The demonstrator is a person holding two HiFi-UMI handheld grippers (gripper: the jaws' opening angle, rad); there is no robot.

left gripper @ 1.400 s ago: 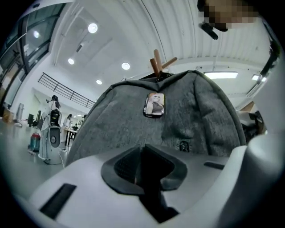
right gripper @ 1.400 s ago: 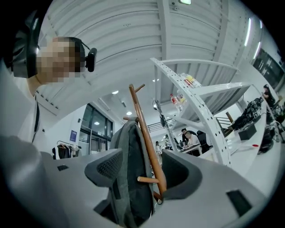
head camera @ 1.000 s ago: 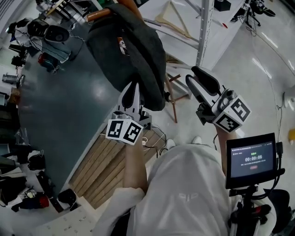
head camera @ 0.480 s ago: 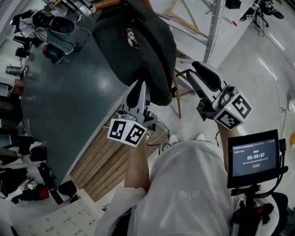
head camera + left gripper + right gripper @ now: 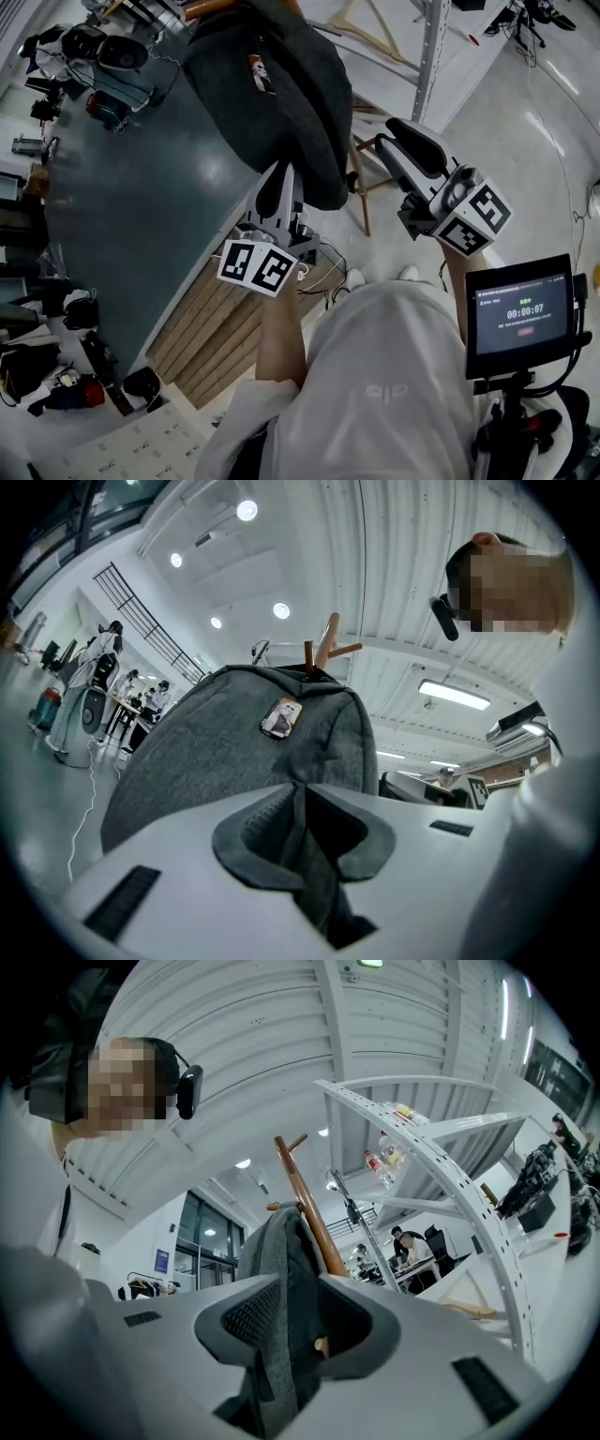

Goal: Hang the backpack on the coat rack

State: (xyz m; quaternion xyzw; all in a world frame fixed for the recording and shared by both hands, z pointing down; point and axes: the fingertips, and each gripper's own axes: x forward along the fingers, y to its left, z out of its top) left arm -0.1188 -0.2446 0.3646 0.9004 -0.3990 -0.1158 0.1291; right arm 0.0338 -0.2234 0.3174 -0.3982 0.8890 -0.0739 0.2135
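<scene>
The dark grey backpack (image 5: 281, 94) hangs at the top of a wooden coat rack (image 5: 211, 9), whose pegs (image 5: 323, 651) stick out above the bag. My left gripper (image 5: 277, 192) is under the bag's lower edge, shut on a fold of its grey fabric (image 5: 314, 855). My right gripper (image 5: 386, 145) stands just right of the bag. In the right gripper view a grey strap of the backpack (image 5: 281, 1335) runs down between its pads (image 5: 248, 1321), which are closed on it. The rack's pole (image 5: 305, 1199) rises behind the strap.
A dark green table (image 5: 141, 197) with cameras and gear lies at the left. Wooden slats (image 5: 211, 333) lie beside it. A white metal shelf post (image 5: 431, 56) stands behind the right gripper. A small timer screen (image 5: 520, 314) is at the lower right.
The right gripper's jaws have drawn together and it has shifted slightly towards the bag. The left gripper and the backpack have stayed in place.
</scene>
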